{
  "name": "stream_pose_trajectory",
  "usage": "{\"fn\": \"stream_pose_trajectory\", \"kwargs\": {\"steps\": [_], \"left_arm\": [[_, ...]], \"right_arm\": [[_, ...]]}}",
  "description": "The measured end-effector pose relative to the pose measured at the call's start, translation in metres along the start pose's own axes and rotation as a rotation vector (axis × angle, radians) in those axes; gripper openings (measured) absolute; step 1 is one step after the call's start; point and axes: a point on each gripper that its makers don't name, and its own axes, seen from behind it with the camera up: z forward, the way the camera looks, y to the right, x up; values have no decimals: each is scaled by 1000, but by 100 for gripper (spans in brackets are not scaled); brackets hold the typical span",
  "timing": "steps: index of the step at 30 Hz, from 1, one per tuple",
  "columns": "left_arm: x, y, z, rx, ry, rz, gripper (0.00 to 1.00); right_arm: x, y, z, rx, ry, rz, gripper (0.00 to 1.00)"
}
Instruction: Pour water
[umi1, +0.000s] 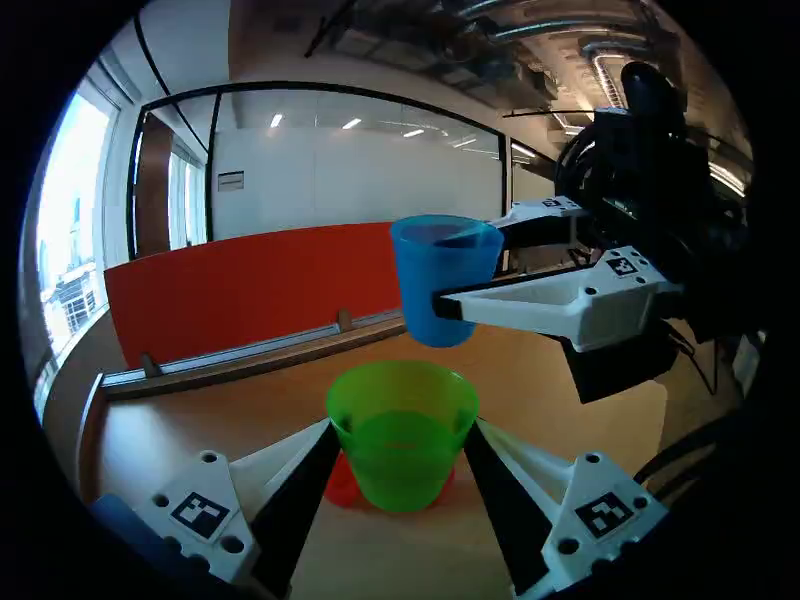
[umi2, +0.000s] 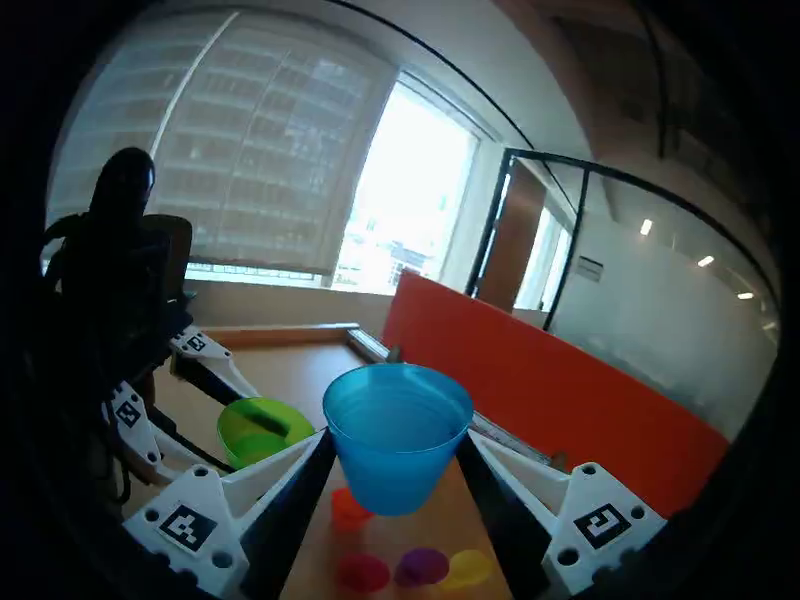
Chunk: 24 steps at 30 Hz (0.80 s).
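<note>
Blue cup (umi2: 398, 440): was aloft, above and beyond green cup (umi1: 403, 440); looked light, slick, thin plastic, so you likely needed a gentle mid-wall squeeze.
Right gripper (umi2: 397, 450): you had it clamped on blue cup.
Left gripper (umi1: 402, 445): clamped on green cup.

bright window (umi2: 405, 205) glare, edges warped, sharp centre.

My L gripper (umi1: 400, 445) sits low, approx level, both fingers pressed on the green cup (umi1: 402, 480). R gripper (umi2: 398, 455) clamps the blue cup (umi2: 398, 425), higher and just beyond L. R seems level too, tho fisheye warps it.
</note>
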Motion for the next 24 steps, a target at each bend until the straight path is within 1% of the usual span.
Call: {"fn": "stream_pose_trajectory", "kwargs": {"steps": [2,12,24], "left_arm": [[0,0,0,-1,-3,1,84],[-6,-2,1,1,-13,4,83],[-20,-9,2,12,-36,9,83]], "right_arm": [[-2,-1,0,-1,-4,18,87],[-12,-2,-1,-13,-23,64,87],[-42,10,-11,-47,-72,115,87]]}}
